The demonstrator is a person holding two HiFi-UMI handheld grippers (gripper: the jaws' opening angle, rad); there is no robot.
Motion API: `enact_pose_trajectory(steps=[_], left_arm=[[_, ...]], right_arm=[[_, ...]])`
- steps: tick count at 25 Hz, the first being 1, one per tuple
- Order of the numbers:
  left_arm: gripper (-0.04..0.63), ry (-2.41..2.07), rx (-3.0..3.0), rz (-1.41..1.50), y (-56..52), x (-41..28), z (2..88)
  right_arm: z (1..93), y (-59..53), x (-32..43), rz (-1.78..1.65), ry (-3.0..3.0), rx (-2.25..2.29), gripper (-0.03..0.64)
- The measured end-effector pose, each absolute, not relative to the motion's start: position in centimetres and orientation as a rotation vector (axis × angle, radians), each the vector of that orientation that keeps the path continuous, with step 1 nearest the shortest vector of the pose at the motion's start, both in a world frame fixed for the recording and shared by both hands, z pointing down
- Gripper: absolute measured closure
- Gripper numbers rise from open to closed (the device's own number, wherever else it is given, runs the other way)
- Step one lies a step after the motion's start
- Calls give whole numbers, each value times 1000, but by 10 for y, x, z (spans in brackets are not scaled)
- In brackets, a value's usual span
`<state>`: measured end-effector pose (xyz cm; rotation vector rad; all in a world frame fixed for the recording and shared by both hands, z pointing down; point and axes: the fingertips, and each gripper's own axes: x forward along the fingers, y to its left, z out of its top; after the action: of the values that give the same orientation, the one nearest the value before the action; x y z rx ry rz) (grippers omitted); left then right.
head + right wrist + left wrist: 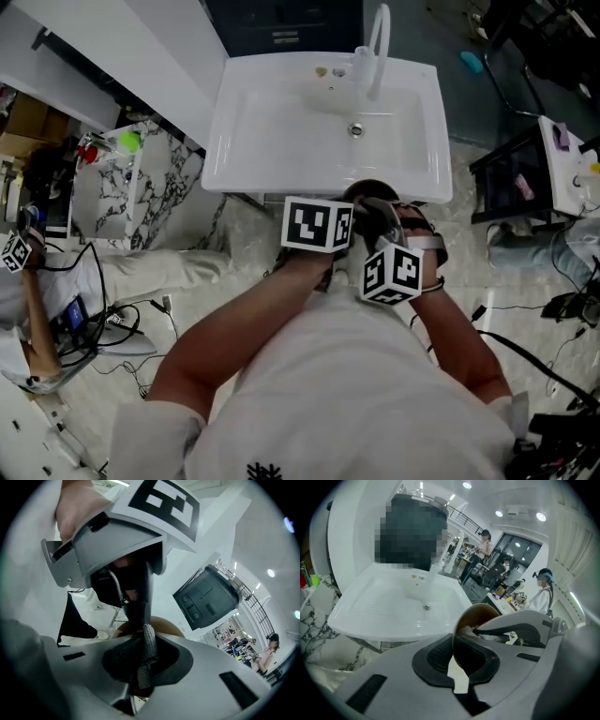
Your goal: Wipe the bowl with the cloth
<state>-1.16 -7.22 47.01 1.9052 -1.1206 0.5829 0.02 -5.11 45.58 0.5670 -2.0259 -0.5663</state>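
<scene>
The left hand-held gripper (457,660) is clenched on the rim of the brown bowl (477,617), holding it tipped on edge in the air just in front of the white sink (281,122). The right hand-held gripper (146,662) grasps a grey cloth (149,645) between its jaws. Its tips reach into the bowl's hollow, with the cloth against the inside

Bowl (474,617) just in front of the sink (281,141), cloth (466,630) inside the bowl.
</scene>
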Motion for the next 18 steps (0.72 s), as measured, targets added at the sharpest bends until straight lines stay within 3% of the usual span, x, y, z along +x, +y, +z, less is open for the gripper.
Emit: enact_pose_trajectory(steps=[18], left_arm=[[577, -1150, 1908, 592, -75, -19, 473]], right_arm=[[461, -53, 19, -536, -1988, 599, 580]])
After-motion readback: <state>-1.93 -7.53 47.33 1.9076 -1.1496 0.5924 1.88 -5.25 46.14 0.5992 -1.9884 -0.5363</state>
